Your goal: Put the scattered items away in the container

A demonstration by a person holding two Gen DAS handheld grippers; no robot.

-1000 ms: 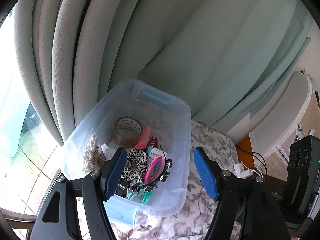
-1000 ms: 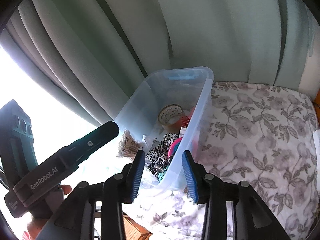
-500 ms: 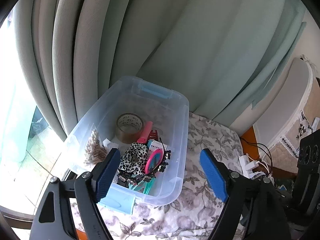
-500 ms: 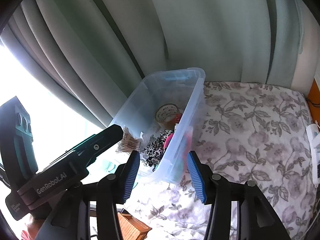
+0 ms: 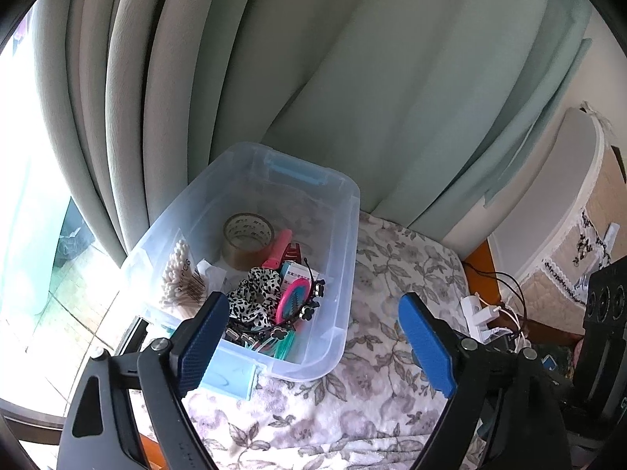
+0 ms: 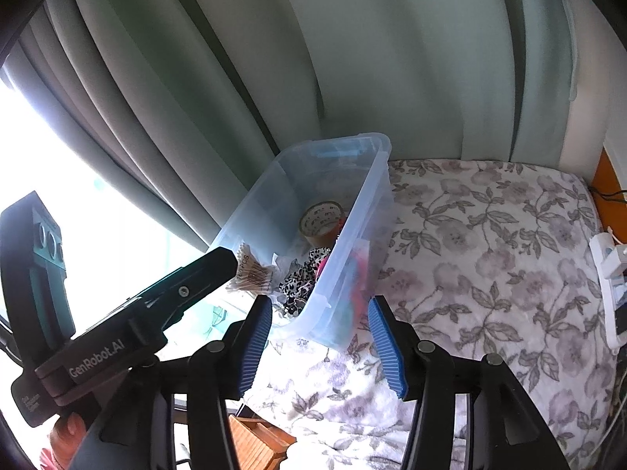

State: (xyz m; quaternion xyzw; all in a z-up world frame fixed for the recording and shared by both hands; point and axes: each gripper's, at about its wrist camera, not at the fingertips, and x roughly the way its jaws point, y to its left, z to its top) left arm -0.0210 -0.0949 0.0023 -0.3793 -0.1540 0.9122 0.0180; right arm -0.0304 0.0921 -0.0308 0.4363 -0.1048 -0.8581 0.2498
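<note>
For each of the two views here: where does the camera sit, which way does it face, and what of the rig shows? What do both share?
Left wrist: on the left gripper, looking down and forward at the clear bin against the curtain; its blue-padded jaws stand wide apart, empty.
Right wrist: on the right gripper, facing the bin from its right long side across the floral cloth; jaws apart and empty, with the left gripper's body at left.
Shared: bin, tape roll, cotton swabs, cloth, curtain.
</note>
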